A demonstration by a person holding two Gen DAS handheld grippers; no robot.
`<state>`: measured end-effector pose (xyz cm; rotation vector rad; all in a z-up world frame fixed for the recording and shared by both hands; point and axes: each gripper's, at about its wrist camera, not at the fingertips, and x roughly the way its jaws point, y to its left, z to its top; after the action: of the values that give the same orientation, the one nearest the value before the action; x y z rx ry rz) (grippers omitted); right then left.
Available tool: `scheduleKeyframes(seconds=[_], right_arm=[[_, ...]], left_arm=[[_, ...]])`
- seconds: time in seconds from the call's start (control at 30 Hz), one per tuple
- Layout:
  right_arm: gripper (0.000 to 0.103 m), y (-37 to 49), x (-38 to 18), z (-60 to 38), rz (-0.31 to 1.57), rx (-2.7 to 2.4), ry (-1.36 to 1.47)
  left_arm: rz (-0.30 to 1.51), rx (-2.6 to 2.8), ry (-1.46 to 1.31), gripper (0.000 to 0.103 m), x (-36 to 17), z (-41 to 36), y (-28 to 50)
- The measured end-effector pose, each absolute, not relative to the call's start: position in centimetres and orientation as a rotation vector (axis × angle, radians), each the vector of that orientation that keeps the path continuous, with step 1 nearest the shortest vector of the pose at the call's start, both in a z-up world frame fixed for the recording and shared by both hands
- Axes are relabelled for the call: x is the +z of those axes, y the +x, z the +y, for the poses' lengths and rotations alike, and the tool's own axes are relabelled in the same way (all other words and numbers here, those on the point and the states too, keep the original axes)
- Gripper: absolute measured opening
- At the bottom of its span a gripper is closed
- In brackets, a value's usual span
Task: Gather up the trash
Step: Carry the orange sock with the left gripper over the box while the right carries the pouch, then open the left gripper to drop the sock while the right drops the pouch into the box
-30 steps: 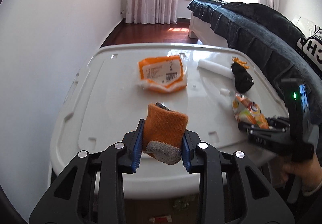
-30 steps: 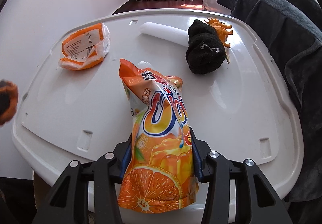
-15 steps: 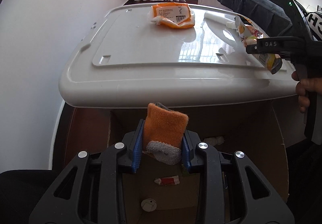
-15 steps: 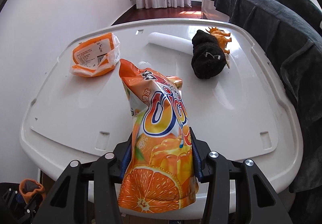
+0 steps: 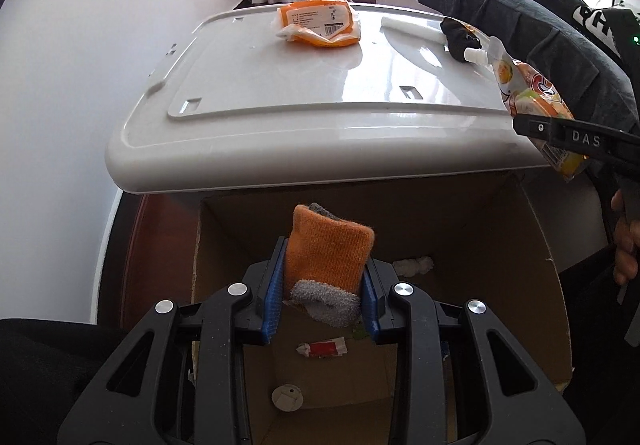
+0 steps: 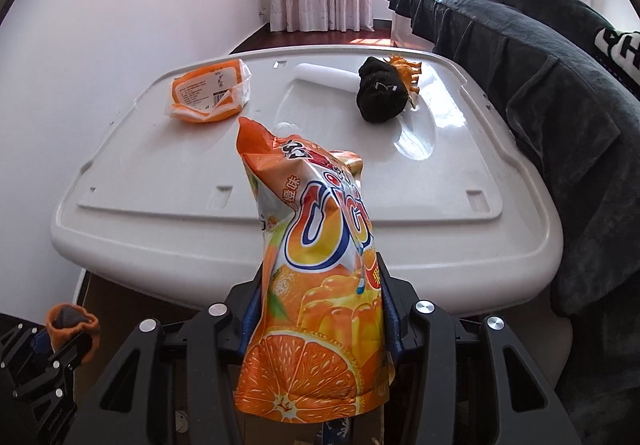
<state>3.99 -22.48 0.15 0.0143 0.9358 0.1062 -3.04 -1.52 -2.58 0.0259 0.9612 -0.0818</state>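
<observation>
Hovering over the cardboard box (image 5: 500, 245), the left hand-held gripper (image 5: 324, 301) clamps an orange sock (image 5: 326, 249) and should release only once centred, while the right hand-held gripper (image 6: 320, 309) pinches its orange pouch (image 6: 316, 293).

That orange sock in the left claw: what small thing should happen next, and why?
Probably open the left claw and let the orange sock drop. It is pinched between the blue pads and hangs over the open cardboard box, where a crumpled tissue and a small tube already lie, so a fall should land it with them.
</observation>
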Motion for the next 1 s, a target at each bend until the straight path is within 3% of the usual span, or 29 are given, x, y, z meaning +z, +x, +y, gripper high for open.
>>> scheduleKeyframes(seconds=[0.33,1.0], right_arm=[[0.047,-2.9,-1.6,-22.9,0.944,0.098,0.052],[0.047,-5.5,-3.3,-21.9,0.990,0.141,0.064]], left_arm=[[0.981,-0.114,0.049,0.031,-3.2,-2.3,-5.1],[1.008,-0.113,0.080,0.033,-3.6,-2.9,-6.1]])
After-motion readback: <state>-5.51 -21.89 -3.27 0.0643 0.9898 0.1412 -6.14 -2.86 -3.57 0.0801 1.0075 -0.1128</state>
